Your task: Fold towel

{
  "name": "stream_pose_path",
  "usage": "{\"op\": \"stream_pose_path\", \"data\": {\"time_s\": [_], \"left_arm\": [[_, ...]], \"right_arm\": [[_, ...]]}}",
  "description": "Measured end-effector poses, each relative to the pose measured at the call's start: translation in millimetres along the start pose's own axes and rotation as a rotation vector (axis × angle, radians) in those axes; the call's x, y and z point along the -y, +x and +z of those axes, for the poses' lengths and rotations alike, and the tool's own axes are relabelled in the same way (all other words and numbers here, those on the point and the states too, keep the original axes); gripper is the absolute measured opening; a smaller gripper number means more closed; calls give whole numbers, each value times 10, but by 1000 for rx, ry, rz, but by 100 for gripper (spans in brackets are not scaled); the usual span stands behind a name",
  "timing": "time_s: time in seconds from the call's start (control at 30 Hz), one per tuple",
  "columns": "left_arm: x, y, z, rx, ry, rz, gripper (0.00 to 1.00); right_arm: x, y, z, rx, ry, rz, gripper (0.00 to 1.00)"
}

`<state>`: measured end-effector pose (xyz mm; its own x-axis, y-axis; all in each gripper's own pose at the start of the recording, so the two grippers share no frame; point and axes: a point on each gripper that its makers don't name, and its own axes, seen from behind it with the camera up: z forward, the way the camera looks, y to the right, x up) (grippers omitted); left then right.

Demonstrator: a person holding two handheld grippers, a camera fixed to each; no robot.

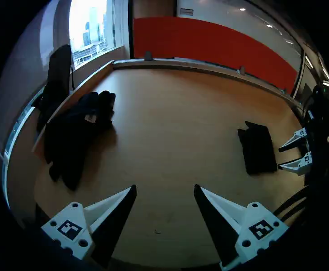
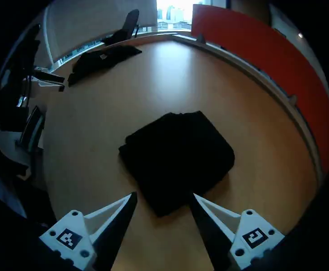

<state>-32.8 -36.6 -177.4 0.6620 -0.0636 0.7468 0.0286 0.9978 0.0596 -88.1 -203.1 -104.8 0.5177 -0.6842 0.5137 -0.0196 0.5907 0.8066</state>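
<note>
R gripper (image 2: 164, 194) jaws apart, at folded towel (image 2: 178, 153).

The black towel (image 2: 178, 160) is folded into a thick, roughly square pad and lies flat, just ahead of the right gripper (image 2: 164, 194), its near edge between the spread fingertips.

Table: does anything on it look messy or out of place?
One thing: a dark heap of cloth lies crumpled and unfolded near the edge of the table by the window, while the black towel in front of the right gripper is folded flat and tidy. Nothing looks spilled or broken.
</note>
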Motion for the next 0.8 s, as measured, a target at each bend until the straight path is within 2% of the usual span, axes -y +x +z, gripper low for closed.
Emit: {"op": "stream_pose_path", "data": {"time_s": [0.27,0.73,0.8], "left_arm": [[-27,-17,8,3,-3,2,94],[-27,-28,13,6,-3,-4,94],[-33,-25,15,5,-4,-4,94]], "right_arm": [[19,-162,96,23,-6,30,83],[22,-363,189,45,-15,75,69],[21,-381,194,45,-16,79,61]]}}
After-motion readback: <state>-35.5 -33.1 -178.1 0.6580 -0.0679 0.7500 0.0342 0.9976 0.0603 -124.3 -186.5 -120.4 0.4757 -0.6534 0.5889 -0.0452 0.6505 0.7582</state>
